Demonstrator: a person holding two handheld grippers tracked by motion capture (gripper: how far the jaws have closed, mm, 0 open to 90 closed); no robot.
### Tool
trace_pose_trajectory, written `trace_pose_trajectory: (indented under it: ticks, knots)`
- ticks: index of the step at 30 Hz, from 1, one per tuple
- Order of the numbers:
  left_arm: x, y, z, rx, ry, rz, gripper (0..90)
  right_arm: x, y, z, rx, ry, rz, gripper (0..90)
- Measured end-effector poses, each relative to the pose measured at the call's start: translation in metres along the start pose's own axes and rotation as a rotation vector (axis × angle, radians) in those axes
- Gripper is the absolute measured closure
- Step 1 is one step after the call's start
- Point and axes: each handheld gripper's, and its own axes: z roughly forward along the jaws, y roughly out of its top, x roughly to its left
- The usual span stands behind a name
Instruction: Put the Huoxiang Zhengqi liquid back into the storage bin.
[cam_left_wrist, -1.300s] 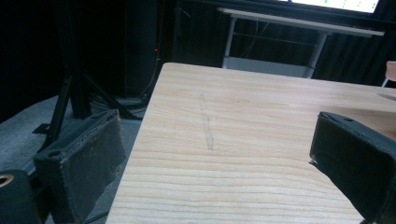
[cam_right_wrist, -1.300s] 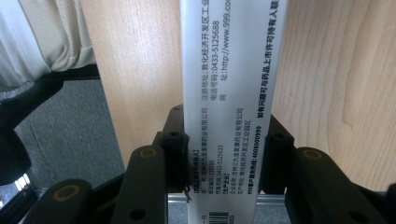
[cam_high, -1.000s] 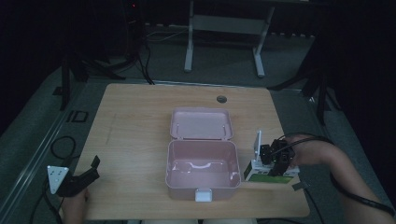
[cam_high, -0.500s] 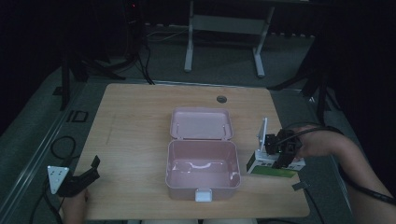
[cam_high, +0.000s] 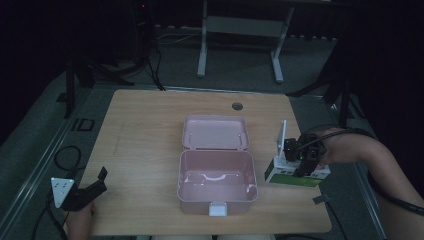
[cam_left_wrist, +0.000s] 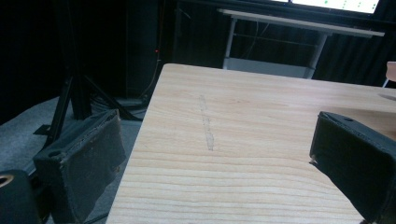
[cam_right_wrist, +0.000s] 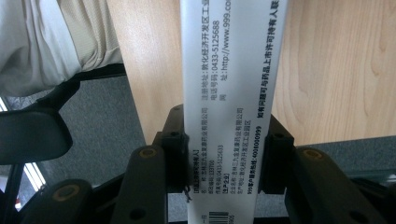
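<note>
Right gripper (cam_high: 300, 156) grasping medicine box (cam_right_wrist: 231, 93).
Box clamped between both jaws, off the table (cam_high: 150, 130) near the open pink case (cam_high: 216, 165); left gripper (cam_high: 87, 192) released, resting at table edge.

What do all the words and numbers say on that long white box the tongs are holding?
Long white cardboard medicine box, printed side:
"0433-5125688"
"http://www.999.co", cut off at the picture's edge
"4008009999"
"133700"
The small Chinese lines and the barcode digits are too blurred to read.
The green and white box on the table: print too small.

Black jaws with round brass-coloured screw holes
</note>
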Motion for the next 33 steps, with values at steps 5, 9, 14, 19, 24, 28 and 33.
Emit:
trace_pose_trajectory:
  ticks: [5, 9, 14, 19, 24, 28, 33]
  knots:
    - [0.0, 0.0, 0.0, 0.001, 0.002, 0.004, 3.0, 0.002, 0.0, -0.01, 0.004, -0.01, 0.011, 61.9]
    - [-0.001, 0.0, 0.0, 0.005, 0.004, 0.01, 3.0, 0.002, 0.001, -0.019, -0.006, -0.011, 0.024, 61.9]
    - [-0.001, 0.0, 0.0, 0.005, 0.005, 0.011, 3.0, 0.002, 0.006, -0.027, -0.012, -0.022, 0.027, 61.9]
    - [-0.001, 0.0, 0.0, 0.002, 0.005, 0.007, 3.0, 0.002, 0.016, -0.031, 0.0, -0.026, 0.02, 61.9]
    - [-0.001, 0.0, 0.0, 0.0, 0.004, 0.006, 3.0, 0.002, 0.03, -0.036, -0.012, -0.018, -0.001, 61.9]
    - [-0.001, 0.0, 0.0, 0.001, 0.003, 0.009, 3.0, 0.002, 0.041, -0.038, -0.015, -0.015, -0.011, 61.9]
    - [-0.001, 0.0, 0.0, 0.004, 0.0, 0.015, 3.0, 0.004, 0.058, -0.039, -0.006, -0.014, -0.03, 61.9]
